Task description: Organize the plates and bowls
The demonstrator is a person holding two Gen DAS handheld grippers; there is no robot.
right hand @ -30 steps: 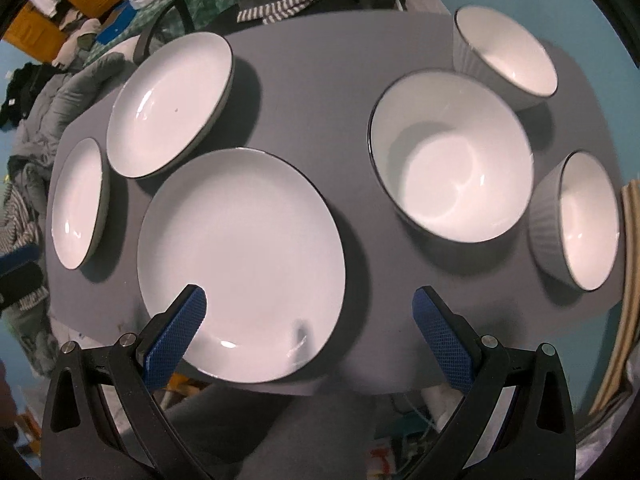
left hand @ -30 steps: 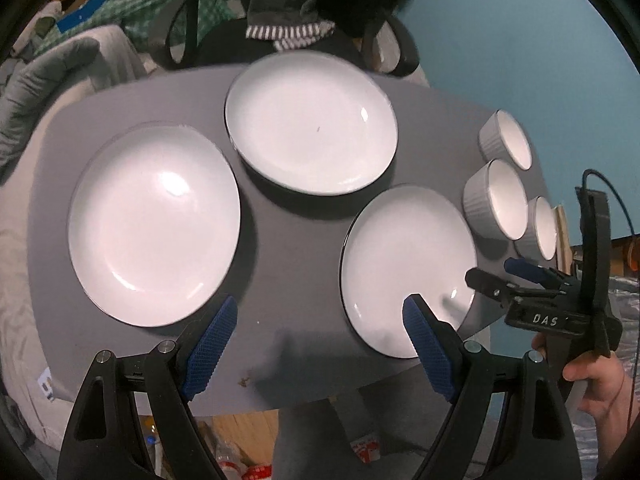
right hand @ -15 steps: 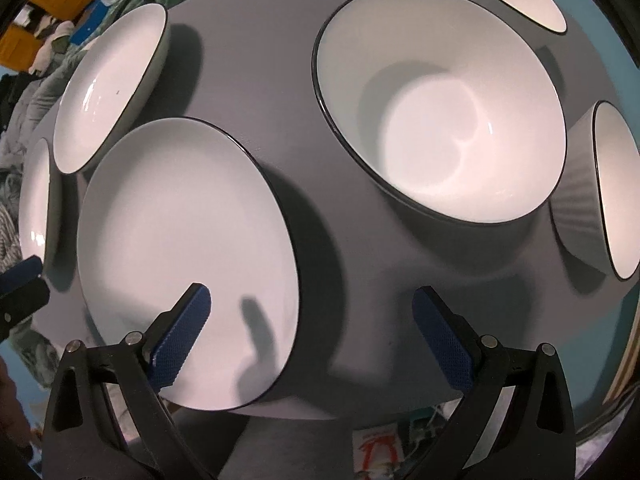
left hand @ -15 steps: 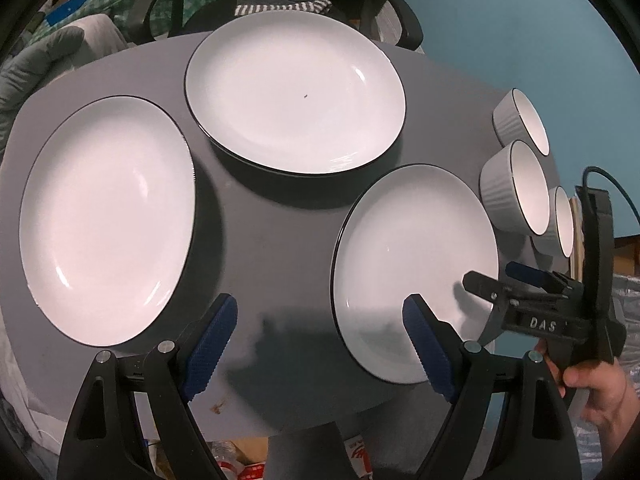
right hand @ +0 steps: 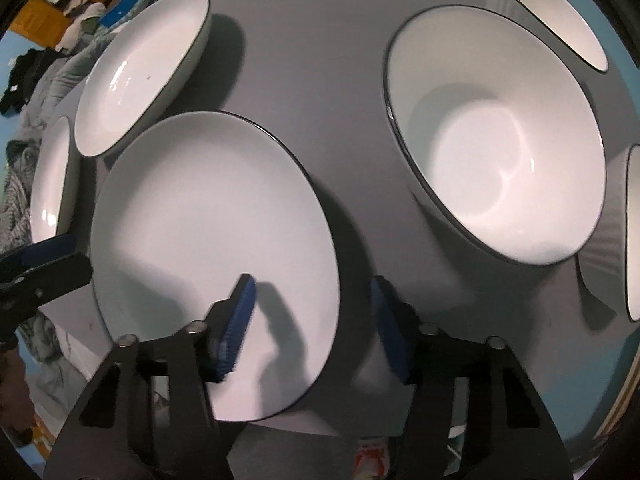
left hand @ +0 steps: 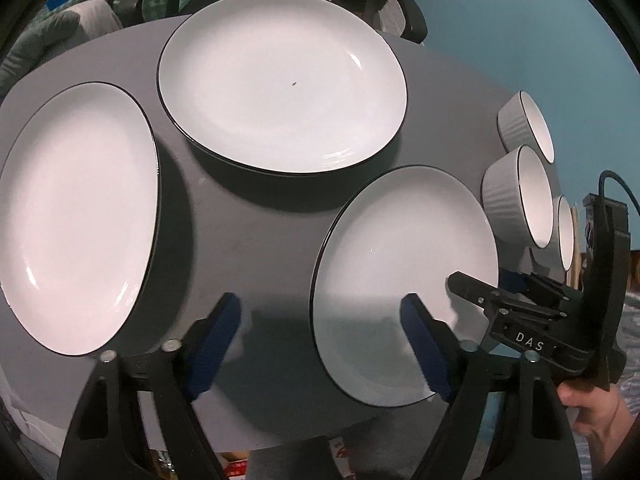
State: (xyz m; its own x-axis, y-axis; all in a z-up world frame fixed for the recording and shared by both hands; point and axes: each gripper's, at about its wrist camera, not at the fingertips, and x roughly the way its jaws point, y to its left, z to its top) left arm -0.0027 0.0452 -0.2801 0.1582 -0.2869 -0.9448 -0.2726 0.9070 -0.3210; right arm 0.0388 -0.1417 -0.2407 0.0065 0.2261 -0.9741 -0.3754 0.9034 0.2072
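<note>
Three white dark-rimmed plates lie on a grey table (left hand: pixel 248 240): a left plate (left hand: pixel 76 216), a far plate (left hand: pixel 280 80) and a near right plate (left hand: pixel 404 280). Three white ribbed bowls (left hand: pixel 520 204) stand at the right edge. My left gripper (left hand: pixel 320 336) is open above the table, its right finger over the near right plate. My right gripper (right hand: pixel 312 320) is partly closed and straddles the right rim of that plate (right hand: pixel 208 240), left finger over it, right finger outside. A large bowl (right hand: pixel 496 136) sits beyond it. The right gripper also shows in the left wrist view (left hand: pixel 500 284).
A chair (left hand: pixel 384 4) and a grey cushion stand behind the table. A teal wall (left hand: pixel 520 32) is to the right. Two more bowls (right hand: pixel 560 8) flank the large one. Clutter and an orange cabinet (right hand: pixel 52 8) lie far left.
Both grippers have come down closer to the table. My right gripper has narrowed from wide open and moved onto the near plate's right rim. The left gripper stays open.
</note>
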